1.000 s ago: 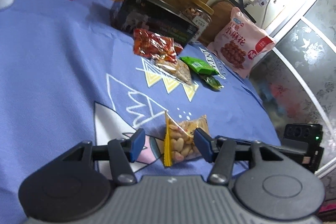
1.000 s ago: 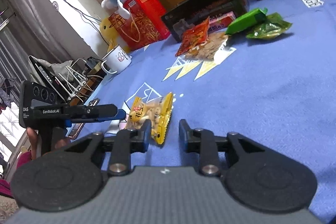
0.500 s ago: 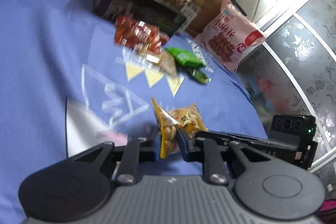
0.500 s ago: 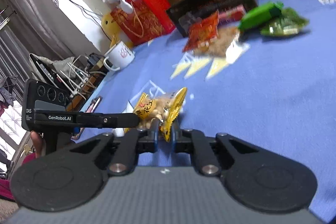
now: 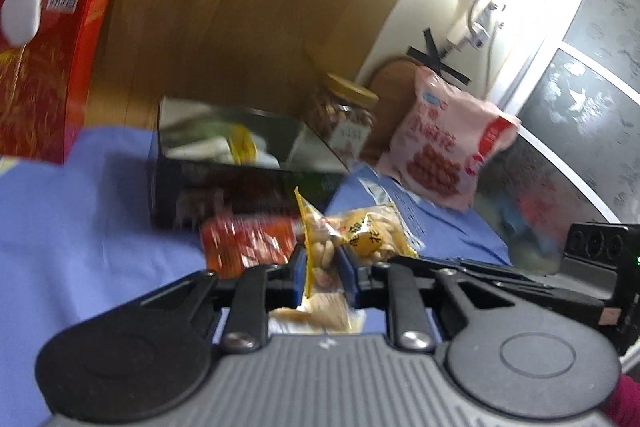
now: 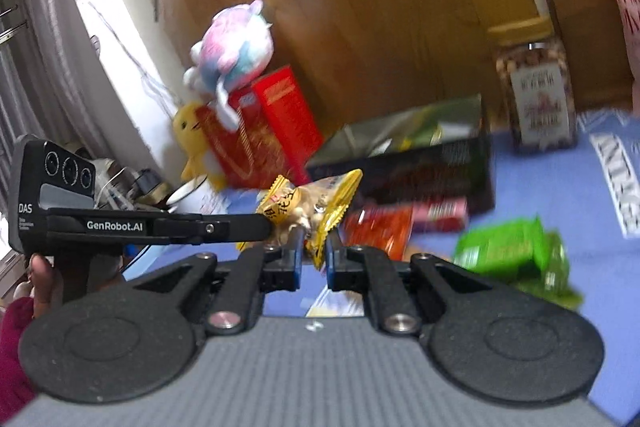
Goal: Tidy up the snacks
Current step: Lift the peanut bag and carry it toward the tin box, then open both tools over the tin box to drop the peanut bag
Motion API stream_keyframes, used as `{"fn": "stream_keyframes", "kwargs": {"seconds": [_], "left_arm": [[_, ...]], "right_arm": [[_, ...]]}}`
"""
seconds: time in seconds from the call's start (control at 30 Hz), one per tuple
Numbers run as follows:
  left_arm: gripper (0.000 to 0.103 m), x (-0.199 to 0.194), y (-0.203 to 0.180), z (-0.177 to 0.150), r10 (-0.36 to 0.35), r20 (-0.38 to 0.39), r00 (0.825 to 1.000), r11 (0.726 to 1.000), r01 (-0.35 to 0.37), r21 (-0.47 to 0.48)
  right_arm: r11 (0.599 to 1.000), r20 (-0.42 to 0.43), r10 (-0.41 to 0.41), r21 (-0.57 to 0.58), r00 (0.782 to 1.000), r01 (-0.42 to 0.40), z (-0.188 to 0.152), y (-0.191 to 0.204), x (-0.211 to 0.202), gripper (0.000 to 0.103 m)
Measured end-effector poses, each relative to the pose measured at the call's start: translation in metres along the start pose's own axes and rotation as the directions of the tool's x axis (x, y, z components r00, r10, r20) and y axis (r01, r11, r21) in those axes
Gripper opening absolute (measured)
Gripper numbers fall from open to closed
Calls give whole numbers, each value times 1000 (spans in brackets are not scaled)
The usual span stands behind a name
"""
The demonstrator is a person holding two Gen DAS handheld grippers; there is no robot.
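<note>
We see both hand-held grippers clamped on one yellow peanut packet (image 5: 352, 243), which hangs lifted above the blue surface (image 5: 80, 227). The left hand-held gripper (image 5: 322, 277) has its jaws drawn close, with only the packet's sealed yellow edge and a few nuts between the blue pads (image 5: 298, 275). The right hand-held gripper (image 6: 313, 261) is likewise nearly closed, pinching the crimped yellow seam at the opposite end of the packet. In the right wrist view, the left tool's black finger reaches in from the left and meets the packet at its printed face. So the packet is stretched between the two tools, sitting right at their fingertips, its bulk just ahead of each pair of pads.

Beyond the packet stands an open black box (image 5: 224, 179) with a few wrappers inside; it is a little way off, directly ahead of the left tool. A red snack packet (image 5: 248, 243) lies on the surface just before the box. Green packets (image 6: 516, 255) rest to the right of the right tool. Behind the box we see a nut jar (image 6: 536, 99) and, further right, a pink snack bag (image 5: 448, 151) leaning upright. Both views are blurred.
</note>
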State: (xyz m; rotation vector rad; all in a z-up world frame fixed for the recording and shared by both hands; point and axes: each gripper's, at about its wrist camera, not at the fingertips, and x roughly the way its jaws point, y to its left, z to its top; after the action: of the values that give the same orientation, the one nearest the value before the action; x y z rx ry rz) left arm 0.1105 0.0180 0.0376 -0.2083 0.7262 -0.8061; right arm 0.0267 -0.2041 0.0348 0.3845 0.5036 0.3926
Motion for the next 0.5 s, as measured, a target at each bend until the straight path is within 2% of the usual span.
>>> {"fn": "stream_keyframes", "kwargs": {"seconds": [0.2,0.5], "left_arm": [[18,37,9,42,34,15,999,999,-34,3],[18,97,26,77,75,-1,997,997,-75,-4]], "right_arm": [[999,31,-46,-15,998,47,36,-25,32,14],[995,30,-97,8,995,97,66,-63,70,14]]}}
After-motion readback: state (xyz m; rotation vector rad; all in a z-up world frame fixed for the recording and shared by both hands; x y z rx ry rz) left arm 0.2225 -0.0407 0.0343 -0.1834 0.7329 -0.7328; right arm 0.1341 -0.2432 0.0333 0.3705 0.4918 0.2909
